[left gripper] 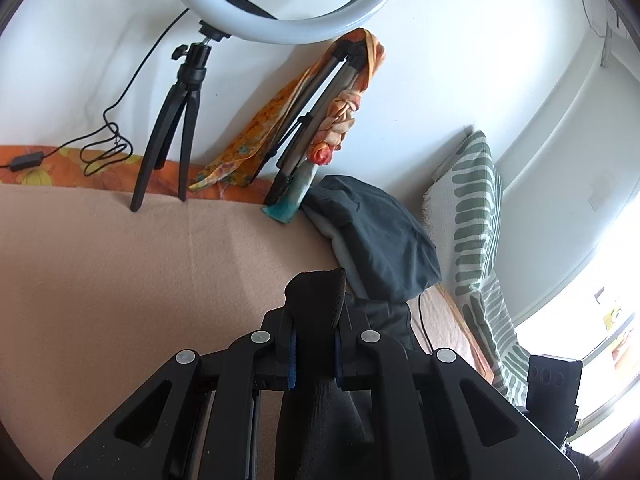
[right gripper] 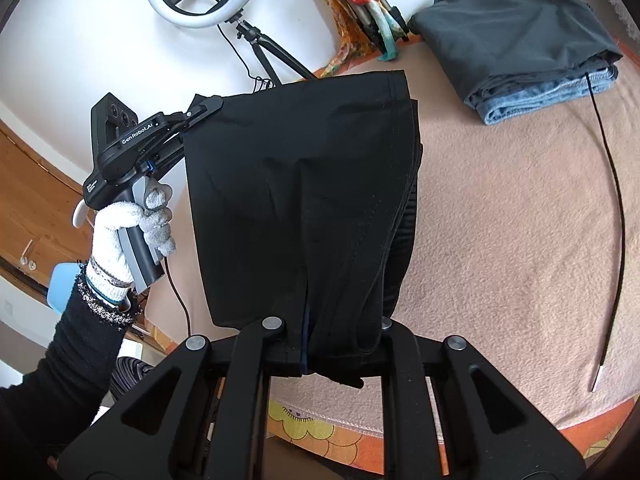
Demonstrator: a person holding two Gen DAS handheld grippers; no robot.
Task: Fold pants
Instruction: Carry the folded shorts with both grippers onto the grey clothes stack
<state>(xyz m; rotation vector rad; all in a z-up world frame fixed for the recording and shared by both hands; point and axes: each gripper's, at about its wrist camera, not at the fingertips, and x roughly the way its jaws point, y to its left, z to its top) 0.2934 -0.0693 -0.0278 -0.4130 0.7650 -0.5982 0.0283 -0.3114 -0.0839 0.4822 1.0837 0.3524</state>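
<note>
Black pants held up between two claws above the bed.

The left claw [left gripper: 314,332] is clamped on a bunched corner of the black pants [right gripper: 304,200], and the right claw [right gripper: 332,344] is clamped on the gathered opposite end, so the folded cloth hangs stretched between them over the bed's near edge, clear of the beige blanket [right gripper: 500,240]. A gloved left hand [right gripper: 128,236] grips the left handle. A stack of folded clothes [right gripper: 516,36] lies by the bed's far edge.

A bed under a beige fleece blanket [right gripper: 500,240] carries a folded stack of dark grey and blue-denim clothes [right gripper: 520,36] at its far edge, with a thin black cable [right gripper: 618,200] lying just beside the stack.
</note>
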